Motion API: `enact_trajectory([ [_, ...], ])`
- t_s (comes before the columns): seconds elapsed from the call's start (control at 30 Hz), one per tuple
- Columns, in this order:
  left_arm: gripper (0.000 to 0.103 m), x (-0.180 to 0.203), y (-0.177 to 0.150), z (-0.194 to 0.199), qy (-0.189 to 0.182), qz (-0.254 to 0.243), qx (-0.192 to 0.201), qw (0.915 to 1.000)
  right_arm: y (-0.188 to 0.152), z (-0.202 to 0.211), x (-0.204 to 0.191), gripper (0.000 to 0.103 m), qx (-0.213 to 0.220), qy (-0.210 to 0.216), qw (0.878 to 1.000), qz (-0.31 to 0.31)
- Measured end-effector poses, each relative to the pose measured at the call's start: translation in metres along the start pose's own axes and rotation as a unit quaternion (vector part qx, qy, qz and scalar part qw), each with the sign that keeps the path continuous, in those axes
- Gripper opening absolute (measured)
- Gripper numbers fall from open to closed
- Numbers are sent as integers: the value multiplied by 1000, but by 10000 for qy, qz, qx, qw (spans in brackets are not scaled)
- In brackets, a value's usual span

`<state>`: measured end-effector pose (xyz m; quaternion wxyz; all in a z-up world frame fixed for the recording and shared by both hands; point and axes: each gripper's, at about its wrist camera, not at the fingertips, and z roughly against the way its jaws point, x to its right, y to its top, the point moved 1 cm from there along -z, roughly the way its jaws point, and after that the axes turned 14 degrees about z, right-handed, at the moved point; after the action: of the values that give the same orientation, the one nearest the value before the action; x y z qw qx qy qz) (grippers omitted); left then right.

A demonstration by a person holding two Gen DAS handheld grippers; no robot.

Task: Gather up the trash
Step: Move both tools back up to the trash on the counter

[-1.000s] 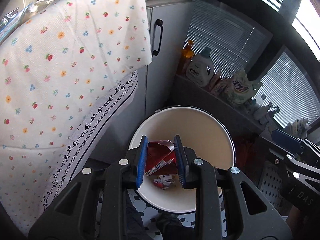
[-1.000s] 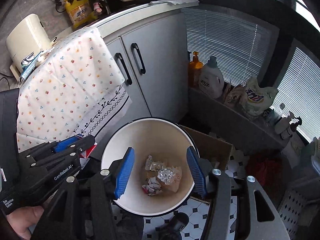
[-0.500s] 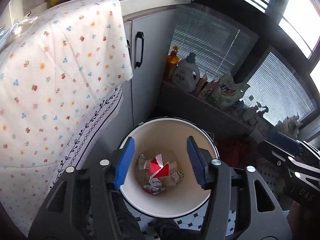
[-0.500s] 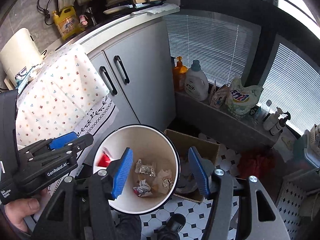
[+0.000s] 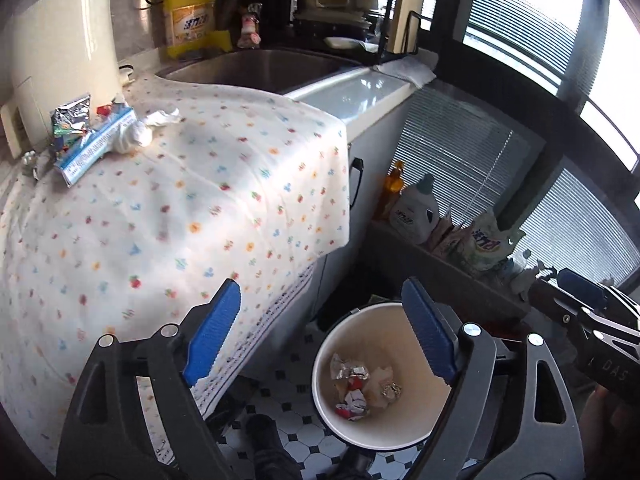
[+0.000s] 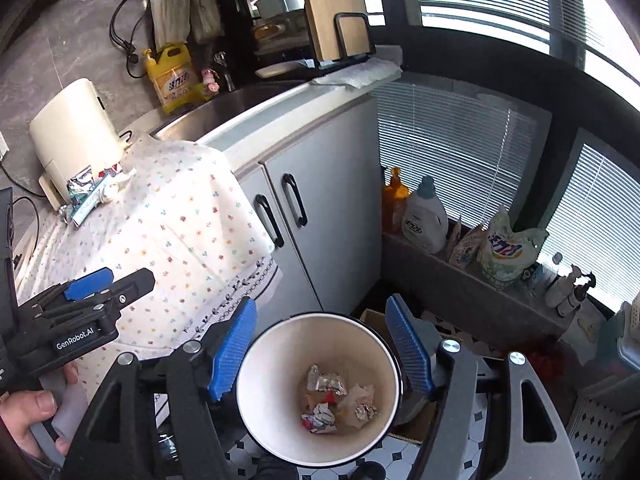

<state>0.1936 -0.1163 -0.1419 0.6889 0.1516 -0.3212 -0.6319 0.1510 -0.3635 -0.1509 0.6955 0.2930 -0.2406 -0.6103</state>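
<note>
A round cream bin (image 5: 420, 424) stands on the tiled floor and holds several crumpled wrappers (image 5: 352, 396); it also shows in the right wrist view (image 6: 260, 412). My left gripper (image 5: 320, 332) is open and empty, raised above the bin beside the floral cloth (image 5: 160, 220). My right gripper (image 6: 320, 344) is open and empty above the bin. More trash lies at the cloth's far left: a foil wrapper (image 5: 70, 120), a blue-white box (image 5: 96, 142) and a crumpled tissue (image 5: 140, 132). The same pile shows small in the right wrist view (image 6: 94, 190).
A cream appliance (image 5: 64, 52) stands behind the trash pile. A sink (image 5: 260, 68) and a yellow detergent jug (image 5: 190, 16) are at the back. Grey cabinet doors (image 6: 320, 220) face the bin. Detergent bottles (image 6: 424, 216) line a ledge under the blinds. A cardboard box (image 6: 370, 318) sits behind the bin.
My left gripper opened and dropped the red wrapper into the bin, then rose and turned toward the countertop. My right gripper also rose, staying open.
</note>
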Motion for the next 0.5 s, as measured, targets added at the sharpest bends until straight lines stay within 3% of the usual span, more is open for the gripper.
enact_trajectory([
  [0.27, 86, -45, 48, 39, 256, 391, 544, 9974, 62, 5, -50, 72, 445, 395, 9974, 408],
  [0.5, 95, -97, 85, 69, 586, 800, 995, 9901, 108, 3, -96, 79, 718, 681, 9927, 695],
])
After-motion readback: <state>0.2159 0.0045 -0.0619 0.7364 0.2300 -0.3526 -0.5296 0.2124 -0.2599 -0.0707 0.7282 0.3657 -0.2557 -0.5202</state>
